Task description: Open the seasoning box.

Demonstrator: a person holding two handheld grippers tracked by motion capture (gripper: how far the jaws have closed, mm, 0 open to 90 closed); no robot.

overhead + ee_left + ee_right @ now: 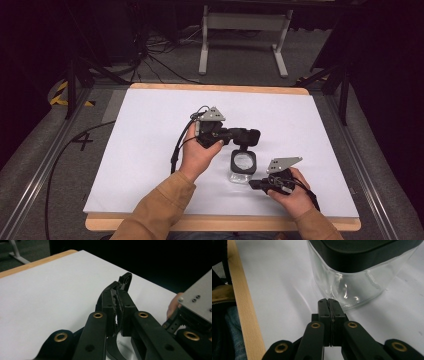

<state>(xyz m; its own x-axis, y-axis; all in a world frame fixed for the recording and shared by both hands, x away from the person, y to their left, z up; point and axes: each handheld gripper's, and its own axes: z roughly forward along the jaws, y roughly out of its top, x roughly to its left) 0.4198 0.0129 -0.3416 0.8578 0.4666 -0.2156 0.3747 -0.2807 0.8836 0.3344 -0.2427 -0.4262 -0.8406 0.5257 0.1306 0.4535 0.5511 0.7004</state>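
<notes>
We've got the glass jar (243,165) standing near the centre of the white table (150,150), a bit toward the near edge, w/ a black lid (357,255) on top. Our left gripper (250,136) sits just far of the jar, jaws clenched on a thin black tab (125,280) that ends in a ring; can't tell if that tab belongs to the lid. Our right gripper (256,184) is low on the near-right side, jaws pressed together w/ nothing between them, tips just beside the jar's base. Prob. we're working the lid. To do it well, we keep the left grip firm & pull slow and straight, no twisting. We brace the right tips against the glass low down, since it's smooth and could slide or tip.
</notes>
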